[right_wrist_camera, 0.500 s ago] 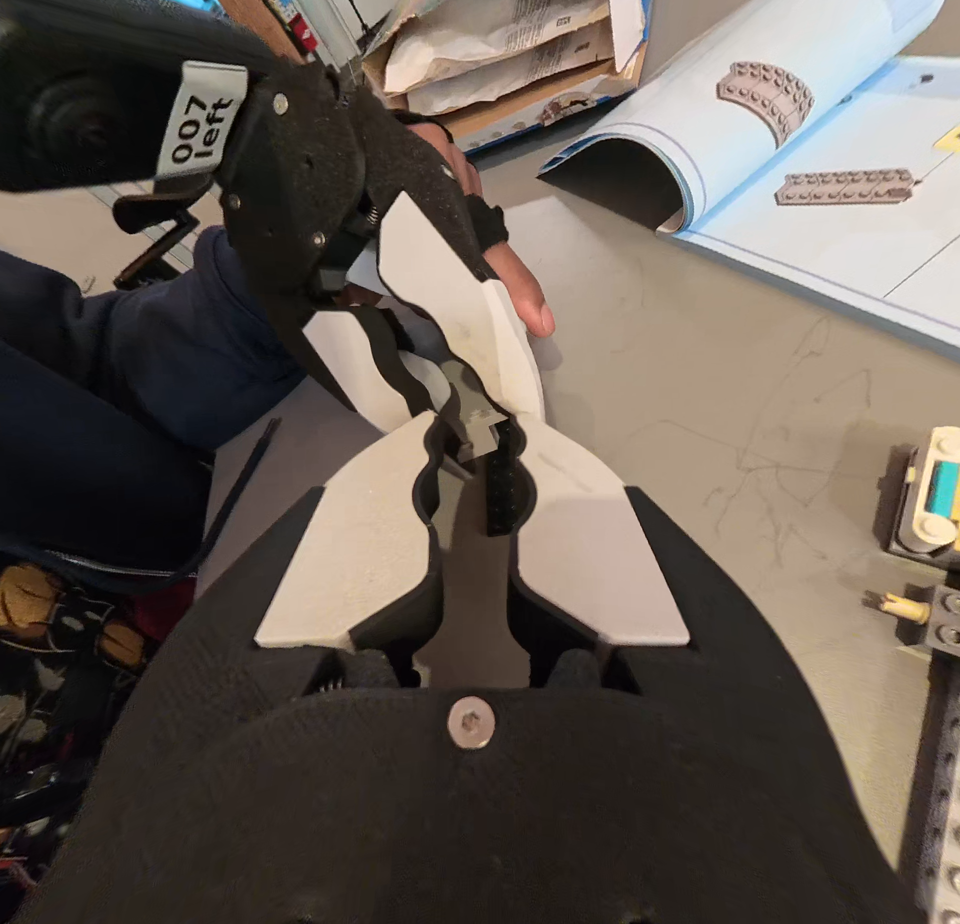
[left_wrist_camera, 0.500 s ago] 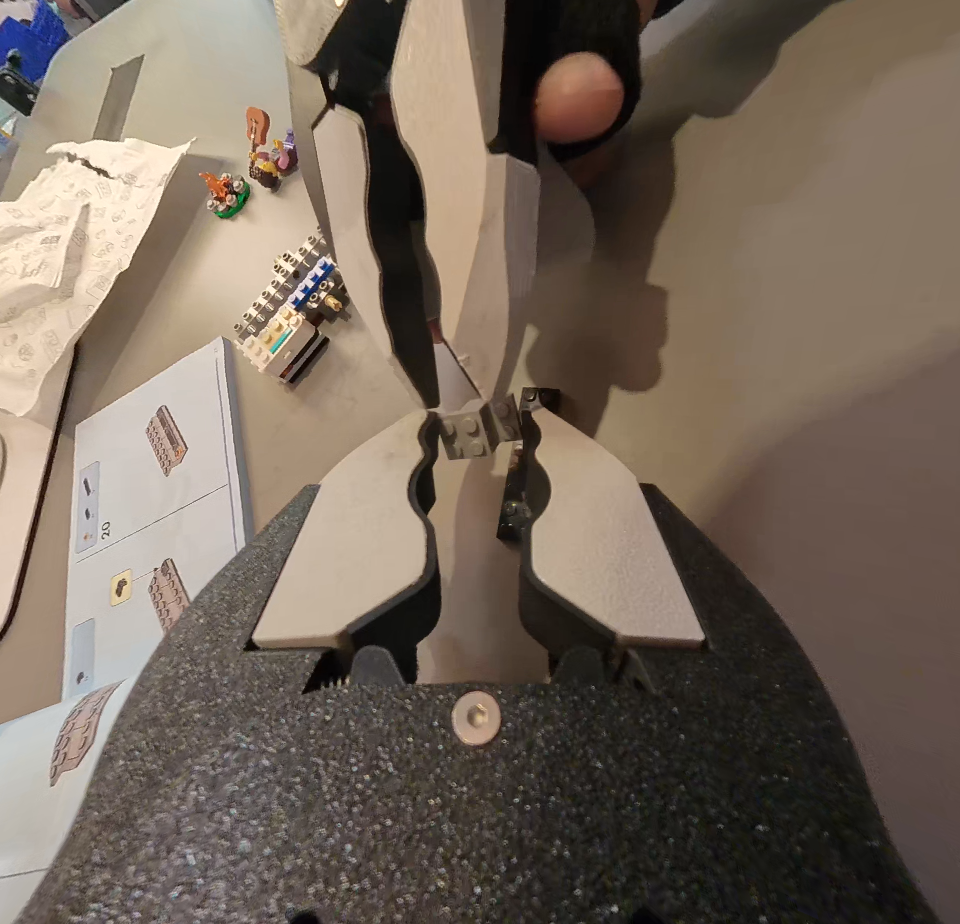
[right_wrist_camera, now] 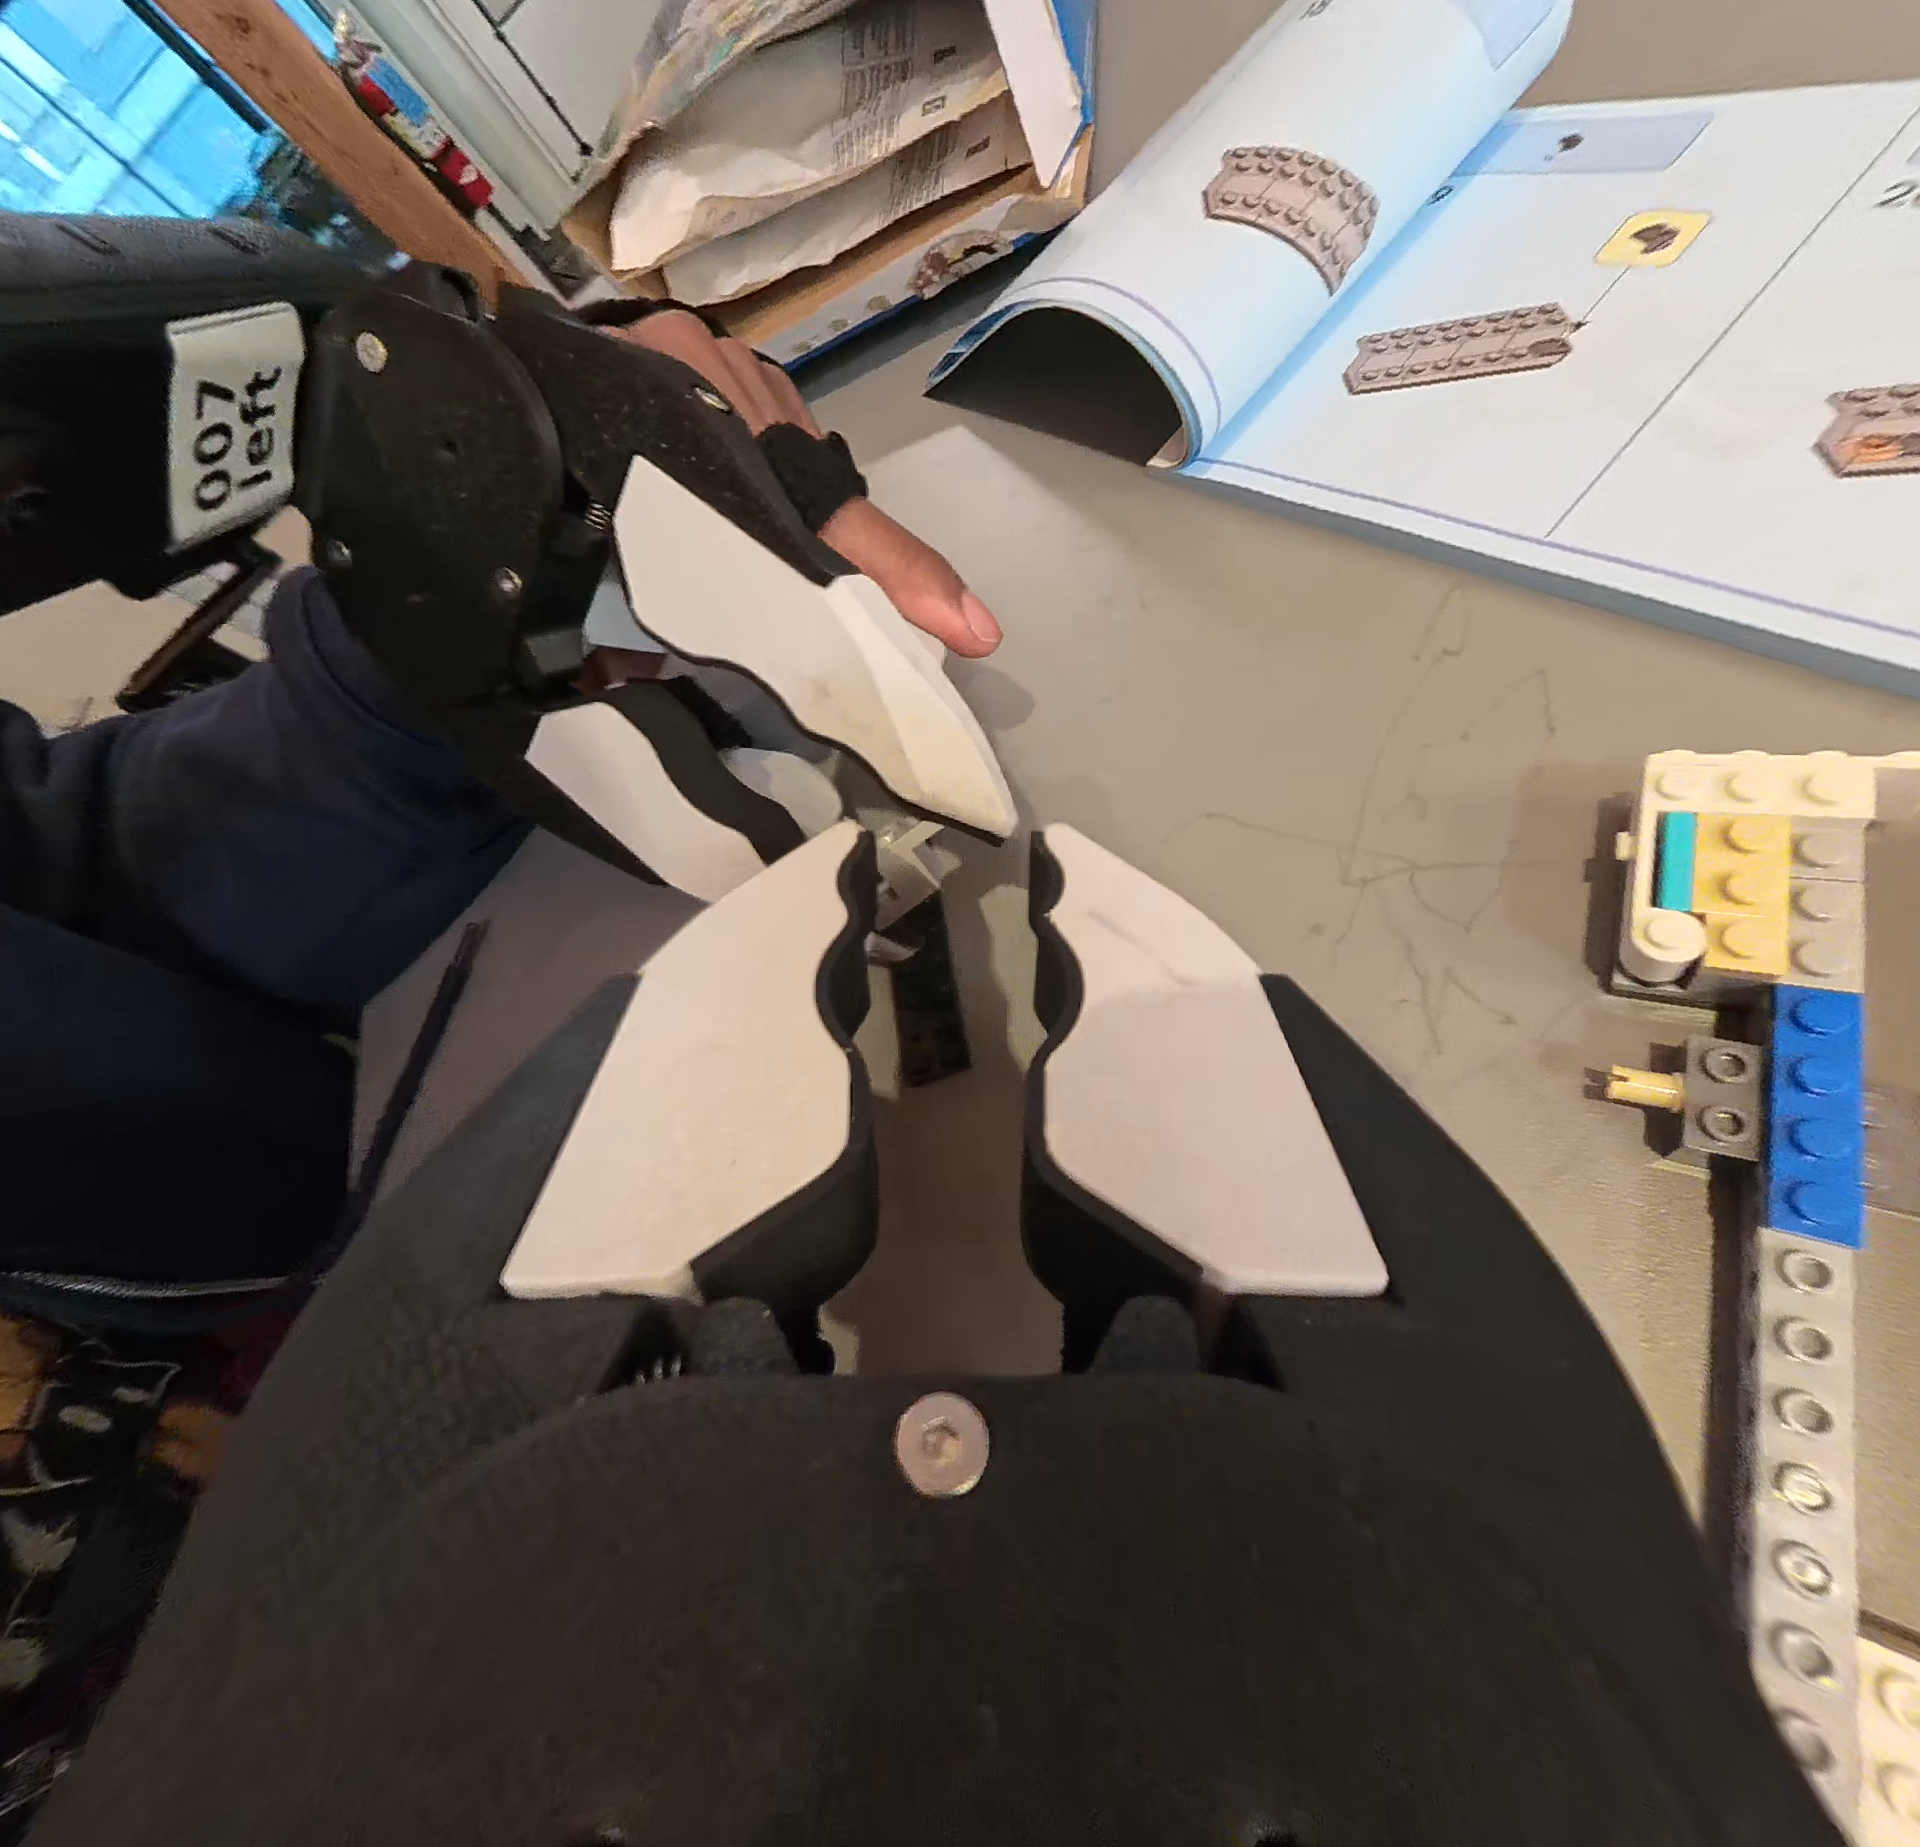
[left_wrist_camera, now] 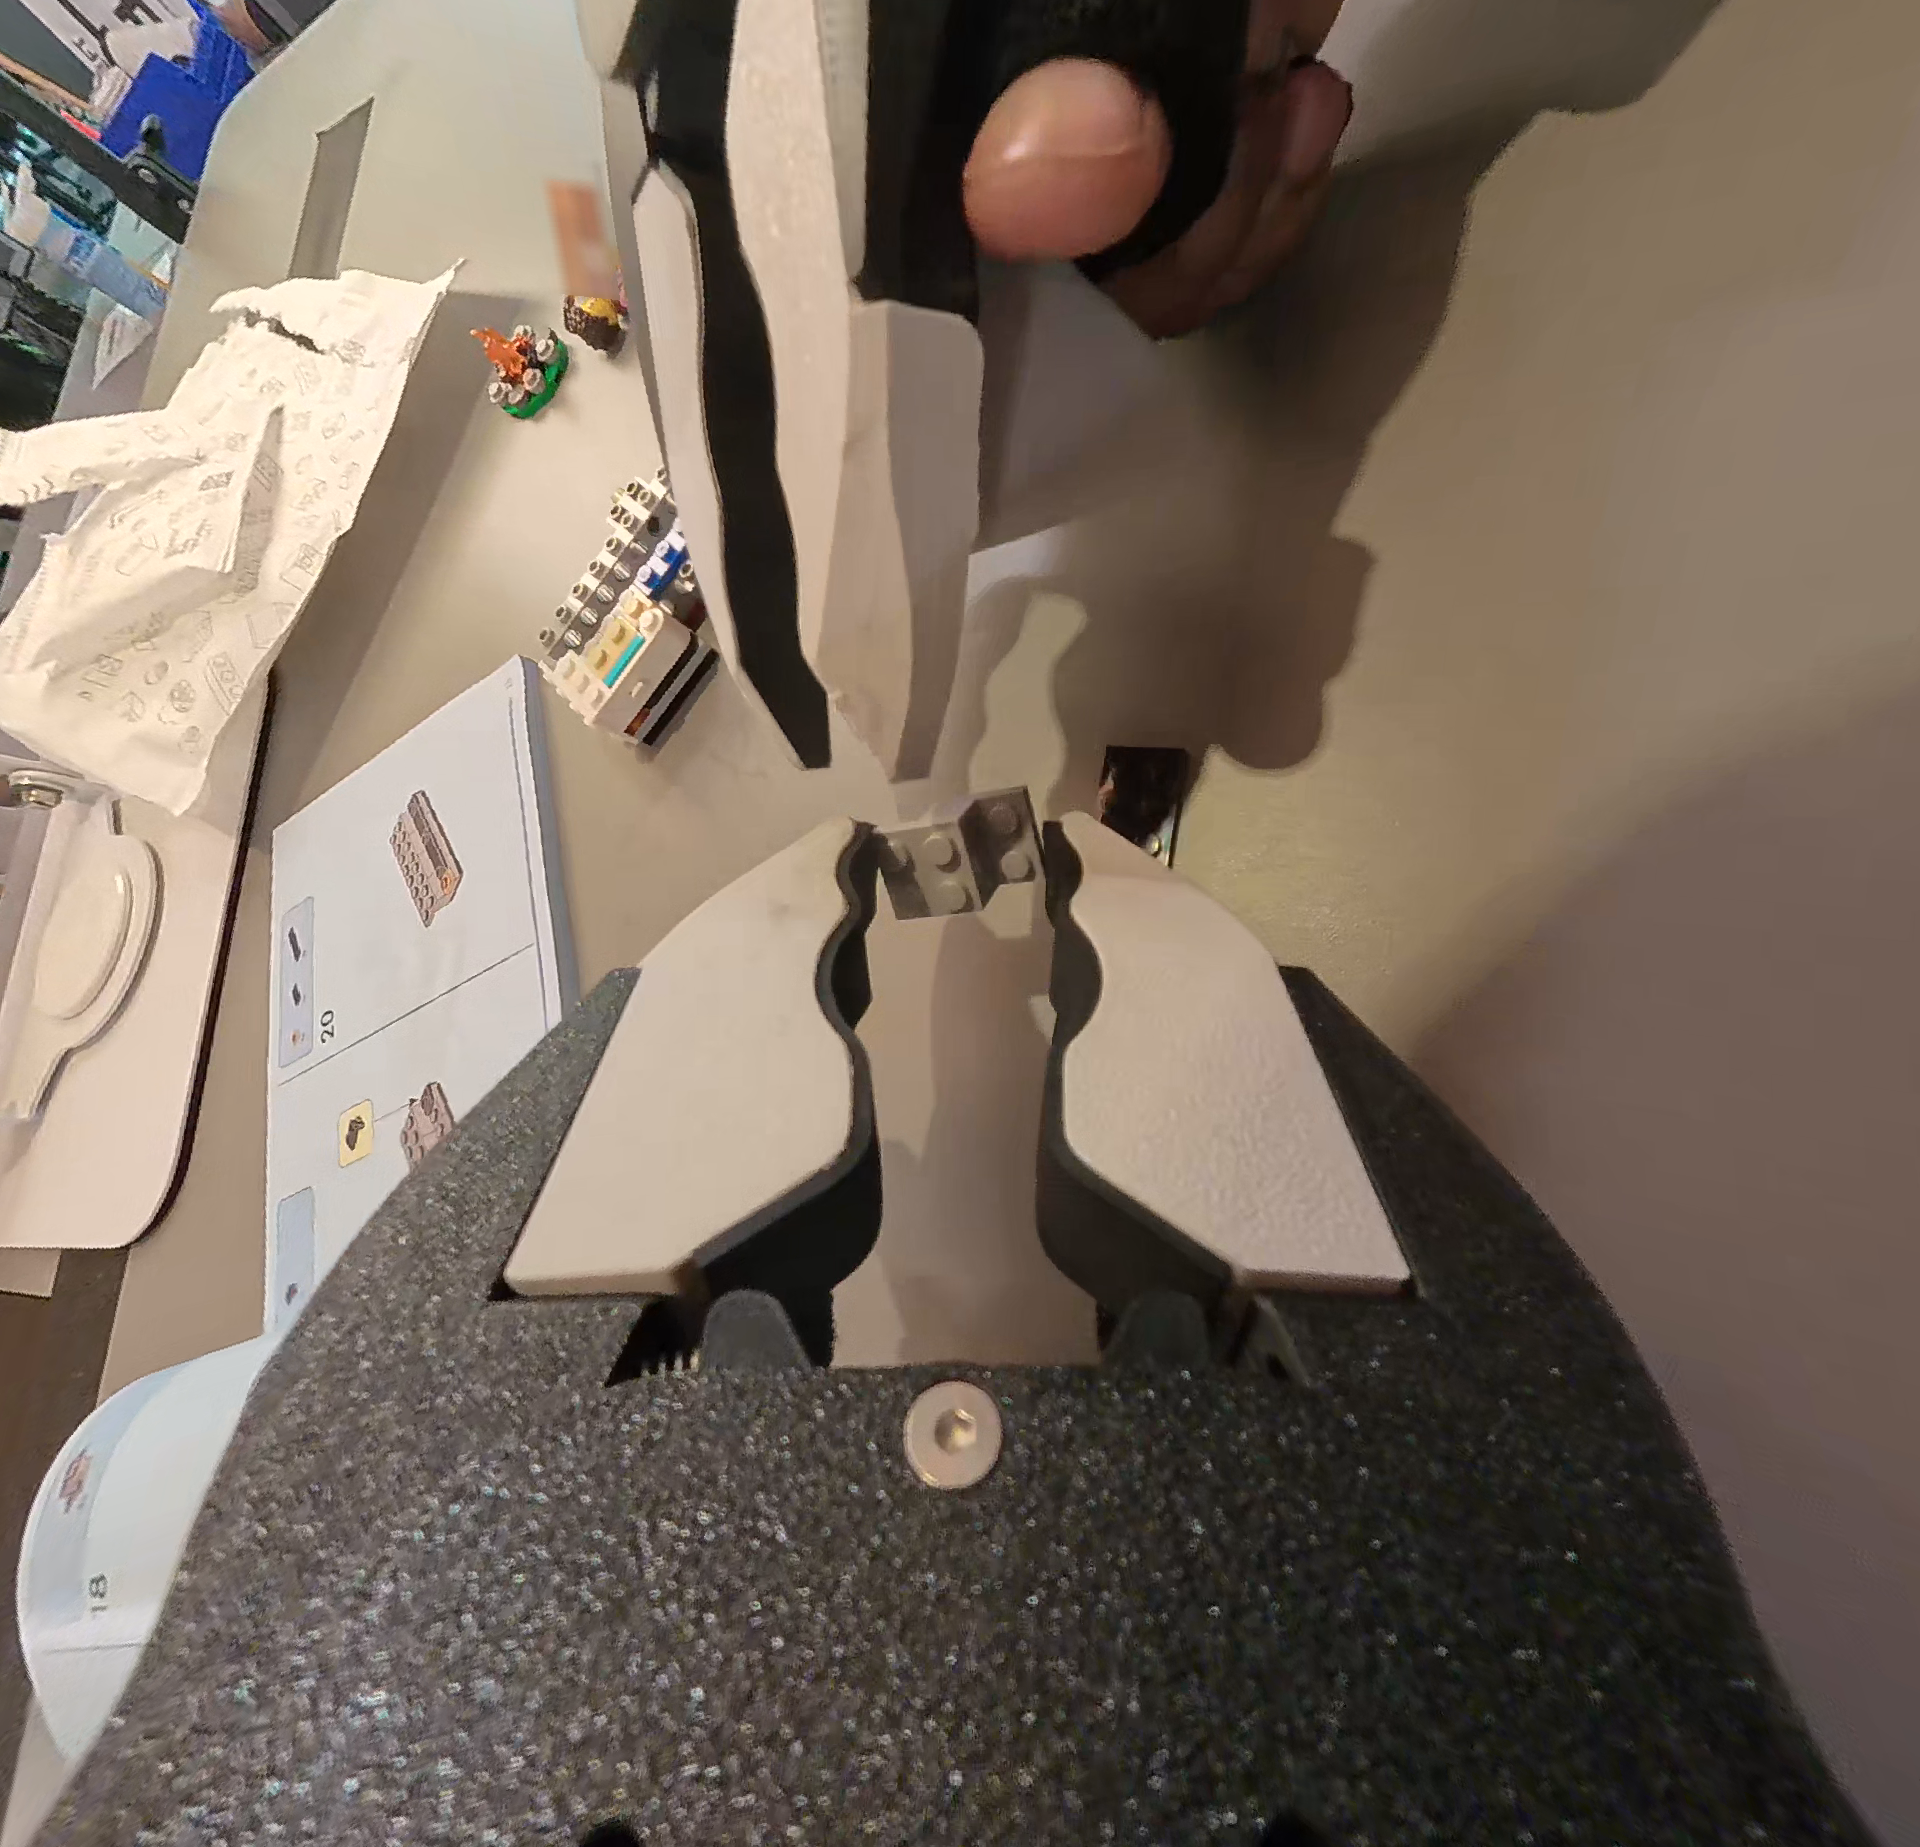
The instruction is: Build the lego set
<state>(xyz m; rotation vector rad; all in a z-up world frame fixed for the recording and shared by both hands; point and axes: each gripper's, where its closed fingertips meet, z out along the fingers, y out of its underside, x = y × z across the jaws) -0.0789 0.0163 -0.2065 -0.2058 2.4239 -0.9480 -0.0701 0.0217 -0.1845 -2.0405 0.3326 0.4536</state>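
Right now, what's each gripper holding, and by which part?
Left gripper: grey angled brick piece, pinched across its two outer sides. Right gripper: open, holding nothing; a black strip lies below.

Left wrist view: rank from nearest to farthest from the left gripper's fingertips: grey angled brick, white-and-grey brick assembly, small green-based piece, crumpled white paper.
1. Grey angled brick: between the left gripper's fingertips.
2. White-and-grey brick assembly: on the table, up and left of the tips.
3. Small green-based piece: farther back, left.
4. Crumpled white paper: far left; close to the green-based piece in range, so this order is loose.
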